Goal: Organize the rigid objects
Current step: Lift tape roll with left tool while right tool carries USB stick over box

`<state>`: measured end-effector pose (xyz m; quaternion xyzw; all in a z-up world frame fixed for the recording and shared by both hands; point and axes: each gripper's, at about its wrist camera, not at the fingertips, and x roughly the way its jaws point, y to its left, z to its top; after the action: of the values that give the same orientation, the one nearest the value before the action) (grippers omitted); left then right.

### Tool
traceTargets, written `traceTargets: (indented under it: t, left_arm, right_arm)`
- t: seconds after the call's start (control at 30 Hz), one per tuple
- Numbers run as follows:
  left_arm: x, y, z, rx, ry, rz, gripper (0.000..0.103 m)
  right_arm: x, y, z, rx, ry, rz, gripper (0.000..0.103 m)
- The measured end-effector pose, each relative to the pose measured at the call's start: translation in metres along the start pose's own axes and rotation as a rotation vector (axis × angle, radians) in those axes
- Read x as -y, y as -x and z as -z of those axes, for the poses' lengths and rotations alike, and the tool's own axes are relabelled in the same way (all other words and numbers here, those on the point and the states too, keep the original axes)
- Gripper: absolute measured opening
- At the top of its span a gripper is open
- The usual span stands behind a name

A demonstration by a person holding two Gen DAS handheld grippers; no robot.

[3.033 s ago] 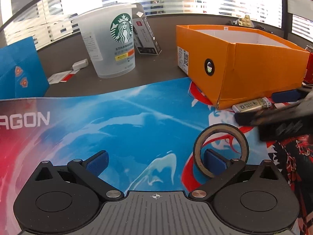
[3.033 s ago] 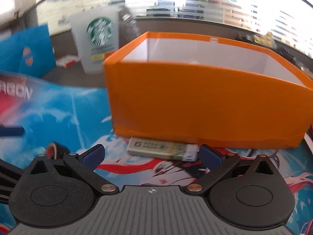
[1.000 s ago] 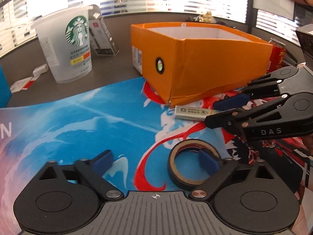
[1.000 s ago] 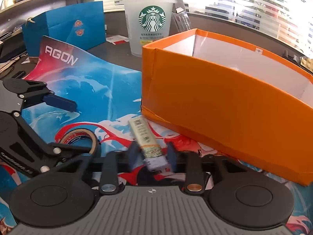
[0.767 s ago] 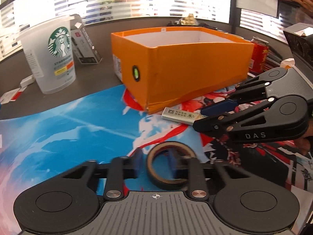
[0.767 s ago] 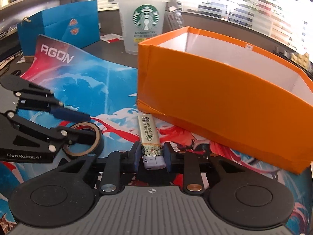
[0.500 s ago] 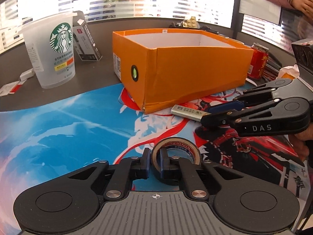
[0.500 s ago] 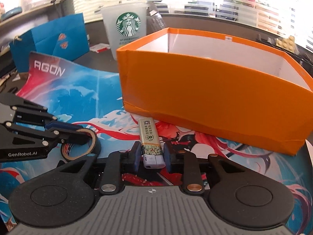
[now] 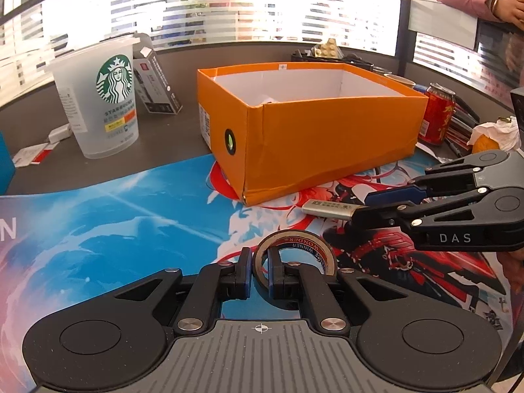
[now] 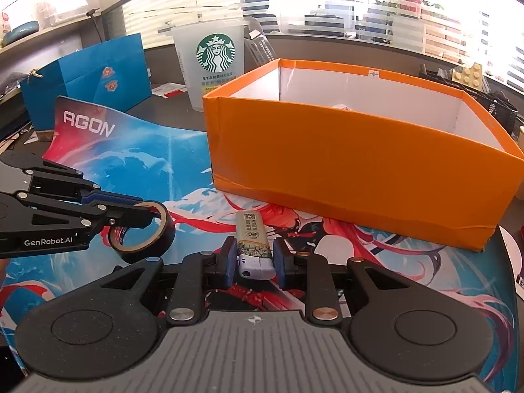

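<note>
tape and lighter both gripped, box open just behind

the left gripper (image 9: 260, 273) is clamped on the wall of a tape roll (image 9: 296, 255): one finger sits inside the ring, the other outside, and the band is pinched between them. from the right wrist view the roll (image 10: 144, 231) hangs tilted off those fingers, its lower edge close to the mat (image 10: 157, 163); whether it touches i cannot tell.

the right gripper (image 10: 252, 263) is closed on a lighter (image 10: 253, 244), the two blue pads pressing its sides near the pale cap end, the printed body pointing away toward the box. in the left wrist view the lighter (image 9: 327, 208) sticks out level from the gripper's tips, just above the mat, with its far end near the box's front corner.

the orange box (image 9: 327, 140) stands open-topped beyond both grippers, partly on the mat and partly on the dark desk (image 9: 170, 137). its inside is white; something small and pale lies on the floor of it, too little showing to name.

behind the box to the left stands a clear starbucks cup (image 9: 101, 98), upright, with a small carton (image 9: 157, 82) leaning just beside it. a blue paper bag (image 10: 85, 75) stands at the mat's far left corner. to the right of the box there is a red can (image 9: 437, 113), close to the box wall. a person's sleeve and hand (image 9: 511, 6) rest on a partition at the far right.
</note>
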<state>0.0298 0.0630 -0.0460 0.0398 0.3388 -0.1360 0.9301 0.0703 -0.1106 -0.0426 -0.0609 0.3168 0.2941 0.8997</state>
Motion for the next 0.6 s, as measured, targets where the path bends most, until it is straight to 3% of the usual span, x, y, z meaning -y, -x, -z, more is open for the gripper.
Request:
traceTargets:
  t: [0.6]
  left_arm:
    - [0.012, 0.036, -0.029, 0.108, -0.026, -0.015, 0.007]
  right_arm:
    - [-0.002, 0.041, -0.014, 0.115, -0.003, 0.022, 0.022]
